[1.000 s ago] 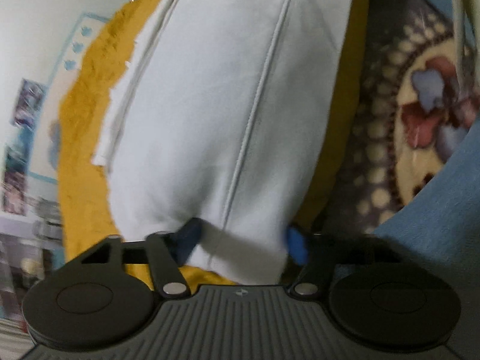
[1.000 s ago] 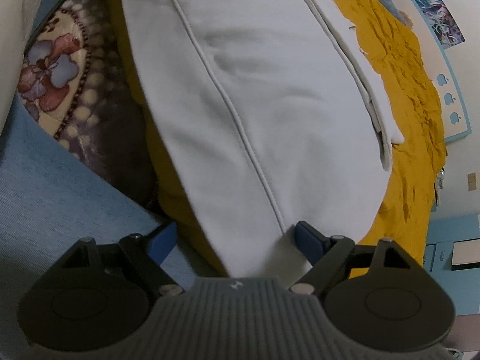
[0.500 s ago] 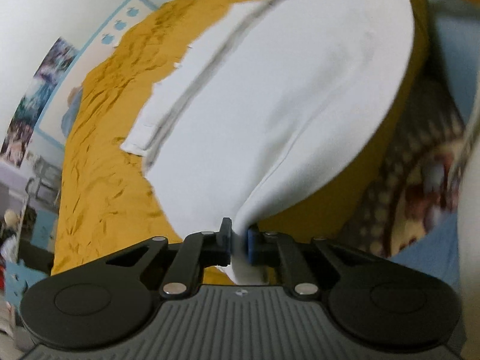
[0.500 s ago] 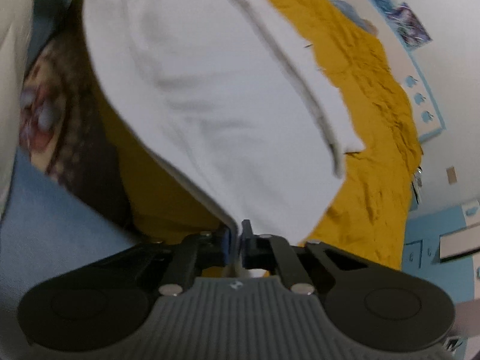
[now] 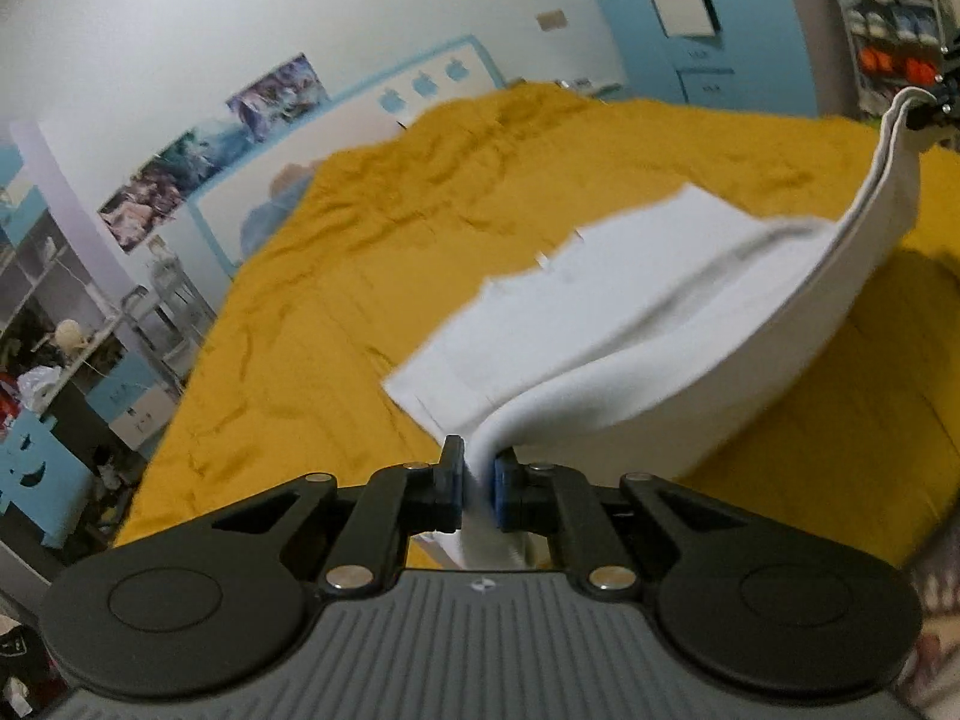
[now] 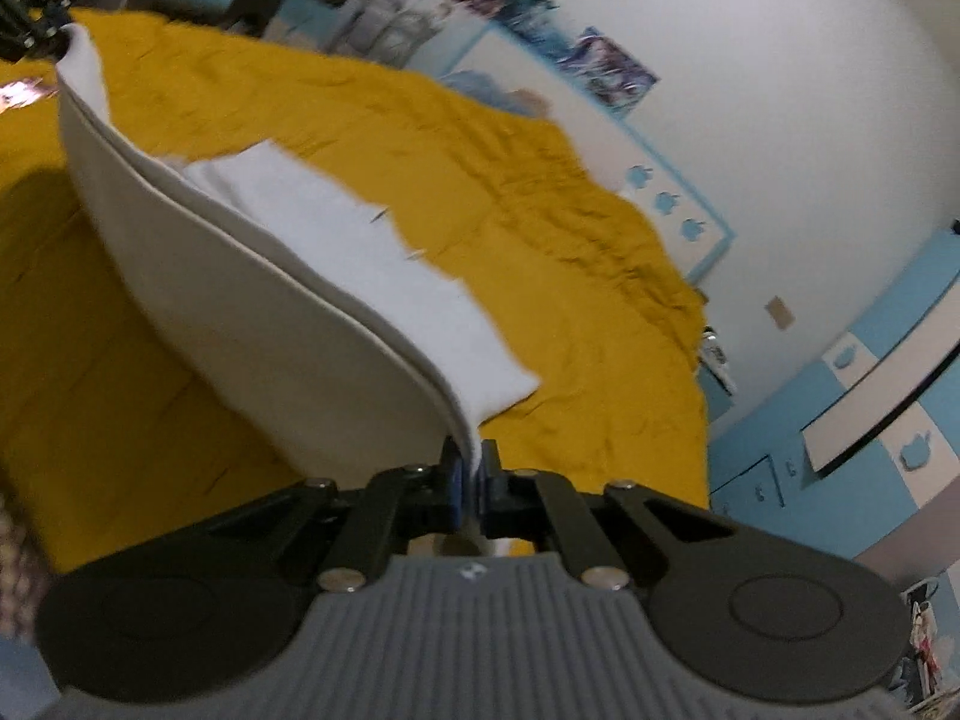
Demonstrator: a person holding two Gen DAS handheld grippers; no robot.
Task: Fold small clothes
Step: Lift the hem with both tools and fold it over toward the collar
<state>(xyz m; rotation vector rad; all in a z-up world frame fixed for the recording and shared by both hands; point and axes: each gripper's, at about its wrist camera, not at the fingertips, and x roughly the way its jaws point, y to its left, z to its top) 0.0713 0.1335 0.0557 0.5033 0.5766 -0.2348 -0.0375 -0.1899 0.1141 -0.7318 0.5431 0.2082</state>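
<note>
A white garment (image 5: 630,324) is held up by its near edge over a mustard-yellow bedspread (image 5: 360,300). My left gripper (image 5: 477,489) is shut on one corner of it. My right gripper (image 6: 471,486) is shut on the other corner, and the cloth (image 6: 288,300) curves away between the two. Its far part still rests flat on the bedspread (image 6: 540,228). The right gripper shows at the far right of the left wrist view (image 5: 930,111), and the left gripper at the top left of the right wrist view (image 6: 30,30).
The white wall with posters (image 5: 210,144) runs behind the bed. Shelves and clutter (image 5: 60,348) stand at the left. Blue and white cabinets (image 6: 870,408) stand at the right. A patterned blanket (image 6: 18,552) lies at the bed's near edge.
Both grippers closed on the garment's near edge and lifted it up off the bedspread. The views tilted from looking down at the cloth to looking across the bed.
</note>
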